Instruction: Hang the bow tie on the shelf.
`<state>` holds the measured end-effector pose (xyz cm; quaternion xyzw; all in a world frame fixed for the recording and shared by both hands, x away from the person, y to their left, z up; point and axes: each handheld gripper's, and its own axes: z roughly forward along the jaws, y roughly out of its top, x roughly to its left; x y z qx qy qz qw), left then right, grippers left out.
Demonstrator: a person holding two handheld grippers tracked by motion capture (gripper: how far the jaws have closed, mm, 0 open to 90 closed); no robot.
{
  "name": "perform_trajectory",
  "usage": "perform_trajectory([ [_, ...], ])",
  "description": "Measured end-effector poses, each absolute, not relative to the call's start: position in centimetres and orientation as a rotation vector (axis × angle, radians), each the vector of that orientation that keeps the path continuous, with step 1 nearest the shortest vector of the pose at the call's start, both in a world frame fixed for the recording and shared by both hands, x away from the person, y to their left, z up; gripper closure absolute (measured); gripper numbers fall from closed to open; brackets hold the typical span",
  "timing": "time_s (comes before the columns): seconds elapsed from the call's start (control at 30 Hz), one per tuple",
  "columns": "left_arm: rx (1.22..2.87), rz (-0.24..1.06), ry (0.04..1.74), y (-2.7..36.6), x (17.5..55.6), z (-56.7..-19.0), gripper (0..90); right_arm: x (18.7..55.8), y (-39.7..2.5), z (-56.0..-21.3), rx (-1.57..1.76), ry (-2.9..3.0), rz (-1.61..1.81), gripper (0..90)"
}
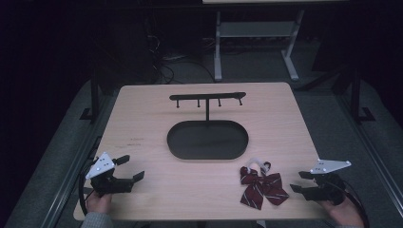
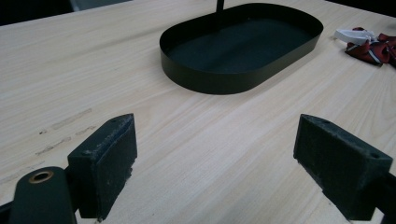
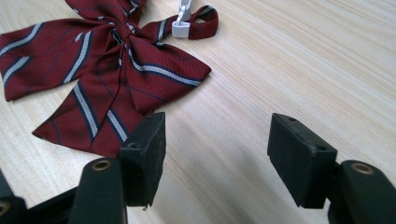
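Bow tie [image 3: 100, 70] by R gripper [image 3: 217, 158], stripes clear; high view adds rack [image 1: 207, 98].

Bare worktop [image 1: 142, 123] lies open ahead of my left gripper [image 1: 127, 169], up to the black oval tray [image 1: 207, 139] at the centre, whose post and hook bar [image 1: 207, 97] rise behind it. My right gripper [image 1: 301, 181] has the striped bow tie [image 1: 261, 185] just beside it; the gap between its fingers [image 3: 142, 156] is clear.

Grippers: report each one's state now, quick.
Left gripper: open, holding nothing.
Right gripper: open, holding nothing, beside the bow tie.
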<state>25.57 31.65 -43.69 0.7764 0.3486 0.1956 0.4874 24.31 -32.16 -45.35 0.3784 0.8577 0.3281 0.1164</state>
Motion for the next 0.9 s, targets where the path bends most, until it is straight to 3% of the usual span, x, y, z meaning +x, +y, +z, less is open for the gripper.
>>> perform_trajectory([
  [0.9,1.883,0.48,0.856,32.0,25.5,-43.8,13.1,25.8,-29.4,-43.7,1.029,2.611,0.871,36.5],
])
